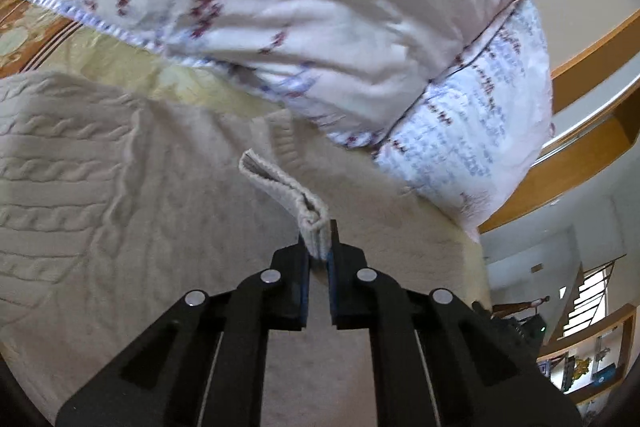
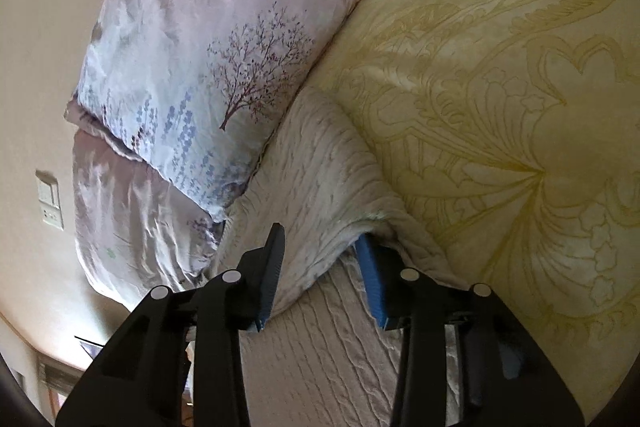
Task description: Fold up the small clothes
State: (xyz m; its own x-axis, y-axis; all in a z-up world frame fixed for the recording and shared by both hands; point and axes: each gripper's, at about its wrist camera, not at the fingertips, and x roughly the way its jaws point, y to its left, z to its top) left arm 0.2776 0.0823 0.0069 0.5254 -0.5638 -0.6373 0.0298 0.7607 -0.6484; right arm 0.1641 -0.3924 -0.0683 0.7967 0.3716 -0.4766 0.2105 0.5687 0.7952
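Observation:
A cream cable-knit sweater (image 1: 100,163) lies on the bed. My left gripper (image 1: 319,247) is shut on a ribbed edge of the sweater (image 1: 280,183), which stands up as a folded strip between the fingertips. In the right wrist view the same sweater (image 2: 320,167) lies bunched in a fold. My right gripper (image 2: 320,247) is open with the fold of knit between its fingers; its right finger (image 2: 374,291) is partly tucked under the cloth.
A yellow patterned bedspread (image 2: 500,107) covers the bed. Two floral pillows (image 1: 320,27) (image 2: 208,67) are stacked right behind the sweater. A wooden bed frame (image 1: 580,67), a beige wall with a switch panel (image 2: 50,203) and stairs (image 1: 592,291) lie beyond.

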